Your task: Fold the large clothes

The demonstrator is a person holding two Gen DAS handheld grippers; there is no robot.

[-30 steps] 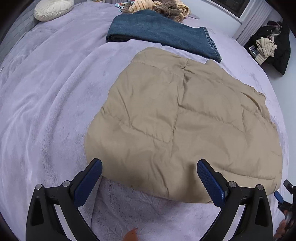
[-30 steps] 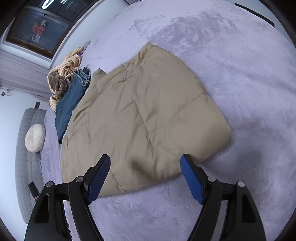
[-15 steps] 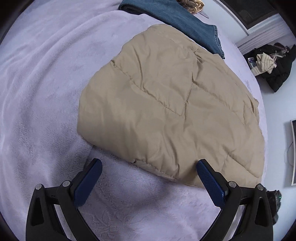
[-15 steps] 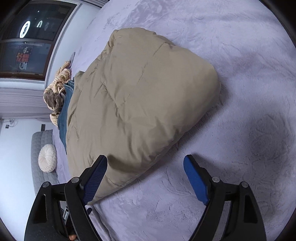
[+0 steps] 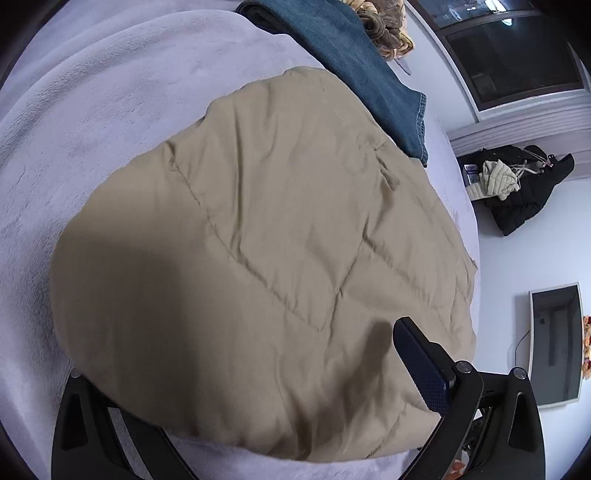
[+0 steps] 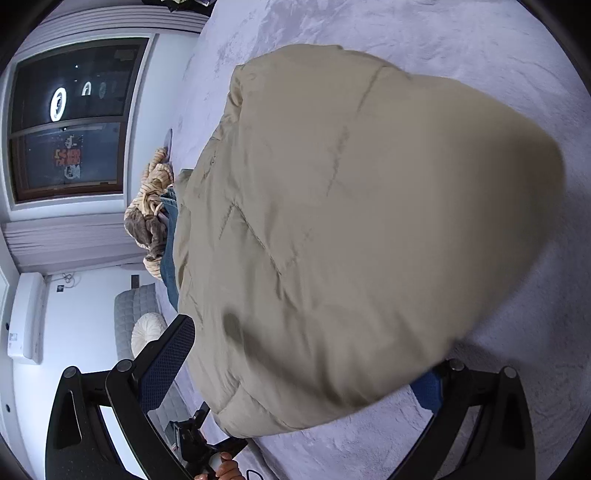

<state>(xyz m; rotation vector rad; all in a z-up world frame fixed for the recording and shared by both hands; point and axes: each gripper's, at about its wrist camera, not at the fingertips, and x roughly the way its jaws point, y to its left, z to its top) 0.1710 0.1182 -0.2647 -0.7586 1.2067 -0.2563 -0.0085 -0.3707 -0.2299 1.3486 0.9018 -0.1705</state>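
Tan quilted puffer jacket (image 5: 258, 258), folded into a thick pad, lies flat on the lavender fleece blanket (image 5: 92, 110) covering the bed. Its near edge sits between the fingers of both grippers. Left gripper (image 5: 255, 369): one blue-padded finger on top of the jacket at the right, the other finger hidden under the jacket's near left edge; jaws wide apart, pads not pressing on the fabric. Right gripper (image 6: 306, 369): jaws opening, spread wide, left pad just beside the jacket's edge, right pad mostly tucked under the jacket's near corner; no clamp visible. Beyond the jacket, folded blue jeans (image 5: 362, 66) touch its far edge, and a striped beige and brown knit bundle (image 5: 384, 26) sits past the jeans. A dark window (image 6: 70, 122) is on the wall, a black coat pile (image 5: 524, 192) lies off the bed, and a round white cushion (image 6: 147, 332) rests by a grey quilted headboard (image 6: 133, 306).
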